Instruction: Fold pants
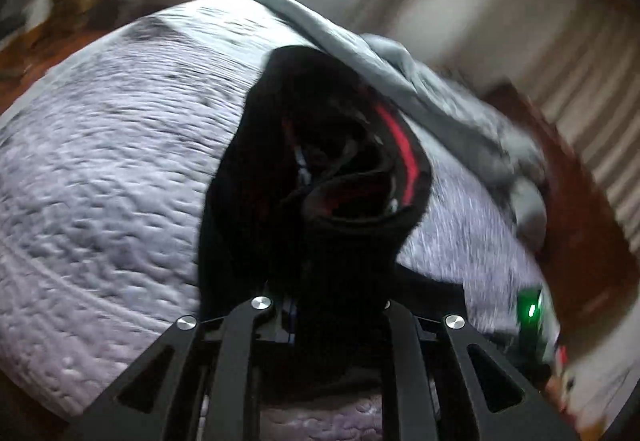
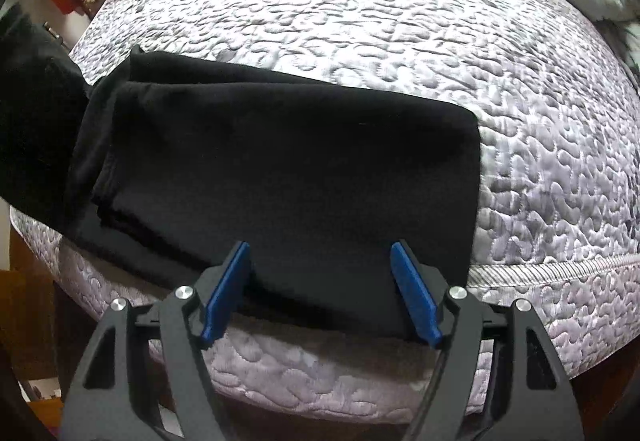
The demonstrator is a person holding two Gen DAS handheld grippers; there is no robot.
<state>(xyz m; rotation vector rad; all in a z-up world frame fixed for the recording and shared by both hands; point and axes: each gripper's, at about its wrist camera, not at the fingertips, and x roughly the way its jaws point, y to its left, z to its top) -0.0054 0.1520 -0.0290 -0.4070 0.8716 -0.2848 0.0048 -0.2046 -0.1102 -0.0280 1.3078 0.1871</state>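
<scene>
Covering the bed (image 2: 400, 41) near its front edge, black pants (image 2: 280, 169) lie partly folded, leg end flat, waistband end lifted. Left hand-held gripper (image 1: 332, 305) is clamped on the bunched waistband; right hand-held gripper (image 2: 320, 281) hovers spread wide over the legs. Likely mid-fold: next, lay the waistband across.

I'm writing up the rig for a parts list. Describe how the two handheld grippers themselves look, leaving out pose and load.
Both are matte black linkage frames with cut-out arms and round silver pivot caps. The right gripper carries flat blue fingers and a thin black cable beside its right finger. The left gripper has the same black frame and silver caps; black cloth hides its fingers. No hands or sleeves show.
</scene>
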